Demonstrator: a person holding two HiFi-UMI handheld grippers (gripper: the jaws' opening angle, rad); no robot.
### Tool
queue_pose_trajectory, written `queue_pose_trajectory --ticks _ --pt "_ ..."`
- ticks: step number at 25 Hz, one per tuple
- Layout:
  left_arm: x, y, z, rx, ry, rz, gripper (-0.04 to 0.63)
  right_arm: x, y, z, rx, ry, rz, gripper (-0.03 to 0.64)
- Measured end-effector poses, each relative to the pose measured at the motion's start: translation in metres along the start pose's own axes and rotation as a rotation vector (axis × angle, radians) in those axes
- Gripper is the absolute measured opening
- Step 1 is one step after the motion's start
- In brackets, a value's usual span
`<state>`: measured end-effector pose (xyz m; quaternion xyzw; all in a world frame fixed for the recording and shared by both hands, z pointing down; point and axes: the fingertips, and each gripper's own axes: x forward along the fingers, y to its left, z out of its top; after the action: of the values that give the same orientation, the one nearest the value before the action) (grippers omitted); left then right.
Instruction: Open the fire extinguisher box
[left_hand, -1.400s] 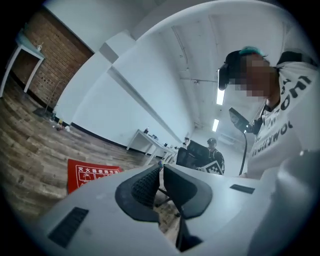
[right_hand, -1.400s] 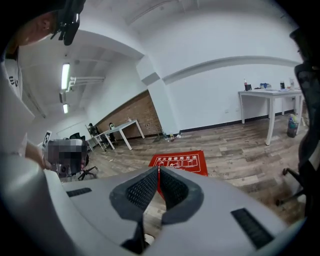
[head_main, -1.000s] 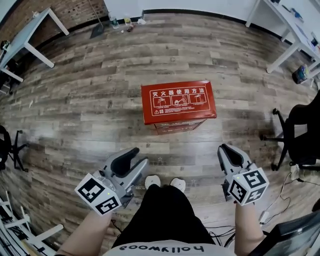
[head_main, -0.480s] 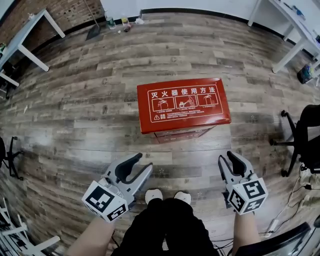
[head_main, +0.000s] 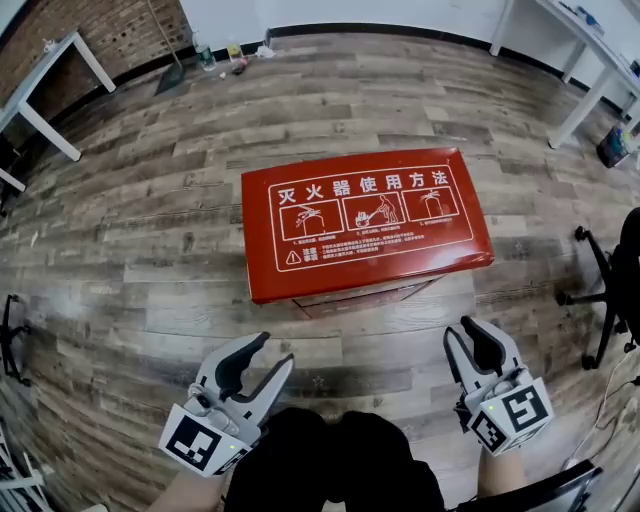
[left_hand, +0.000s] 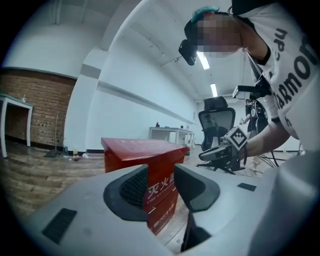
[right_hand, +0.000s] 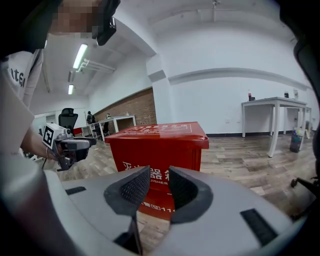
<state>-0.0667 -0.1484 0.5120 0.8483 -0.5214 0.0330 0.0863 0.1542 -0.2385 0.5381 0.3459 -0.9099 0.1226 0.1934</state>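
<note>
Since the earlier frames, the head view has closed in on the fire extinguisher box (head_main: 365, 220), which now fills more of the picture's centre. Both grippers now sit lower in the frame, near the bottom edge, with the person's dark-clad knees (head_main: 335, 460) between them at bottom centre. The box stands on the wood-plank floor (head_main: 140, 250) with its red lid closed; white characters and three pictograms are printed on top. The left gripper (head_main: 272, 352) is at lower left, short of the box's near face and apart from it. Its jaws stand at a moderate gap with nothing held, and in the left gripper view a corner of the box shows through that gap, farther off. The right gripper (head_main: 467, 335) is at lower right, likewise short of the box and not touching it. Its jaws have just been opening and now stand apart at a moderate gap. No object lies between them, and in the right gripper view the front face of the box appears beyond the pads. Each gripper carries its marker cube at the end toward the person. White tables (head_main: 45, 70) occupy the upper left and upper right corners, a brick wall (head_main: 100, 15) runs along the upper left, and an office chair (head_main: 610, 290) sits at the right edge.
</note>
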Motion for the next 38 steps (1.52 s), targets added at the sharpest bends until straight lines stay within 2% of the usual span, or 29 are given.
queue_pose_trajectory --ticks 3,6,8,10,12,15,16,18,21,26,29,31,38 --pt "0.01 0.027 -0.031 -0.026 0.024 0.06 0.138 0.018 -0.021 -0.015 0.024 -0.018 0.003 0.107" --pt "0.014 0.046 -0.039 -0.053 -0.013 0.071 0.156 0.027 -0.045 -0.012 0.083 -0.077 0.003 0.107" --pt "0.015 0.052 -0.042 -0.025 -0.024 0.059 0.176 0.029 -0.061 -0.007 0.106 -0.117 -0.005 0.109" --pt "0.016 0.058 -0.05 0.061 -0.008 0.055 0.203 0.027 -0.077 -0.002 0.081 -0.151 -0.036 0.123" --pt "0.018 0.065 -0.057 0.193 0.013 0.076 0.225 0.026 -0.091 0.004 -0.047 -0.164 -0.1 0.13" --pt "0.021 0.071 -0.053 0.475 0.051 0.135 0.229 0.028 -0.101 0.016 -0.417 -0.118 -0.235 0.143" --pt "0.023 0.075 -0.049 0.544 0.065 0.161 0.229 0.029 -0.102 0.019 -0.552 -0.091 -0.279 0.144" --pt "0.026 0.079 -0.041 0.617 0.087 0.195 0.229 0.033 -0.102 0.023 -0.753 -0.025 -0.348 0.144" --pt "0.03 0.083 -0.035 0.713 0.138 0.2 0.229 0.039 -0.102 0.025 -0.912 0.042 -0.395 0.144" --pt "0.04 0.088 -0.026 0.945 0.215 0.129 0.229 0.045 -0.093 0.034 -1.177 0.088 -0.37 0.143" --pt "0.043 0.085 -0.022 1.029 0.237 0.099 0.229 0.052 -0.084 0.035 -1.305 0.127 -0.331 0.143" --pt "0.043 0.084 -0.023 1.058 0.247 0.091 0.229 0.055 -0.082 0.035 -1.344 0.154 -0.314 0.143" --pt "0.042 0.081 -0.022 1.064 0.237 0.081 0.229 0.05 -0.08 0.04 -1.306 0.168 -0.286 0.147"
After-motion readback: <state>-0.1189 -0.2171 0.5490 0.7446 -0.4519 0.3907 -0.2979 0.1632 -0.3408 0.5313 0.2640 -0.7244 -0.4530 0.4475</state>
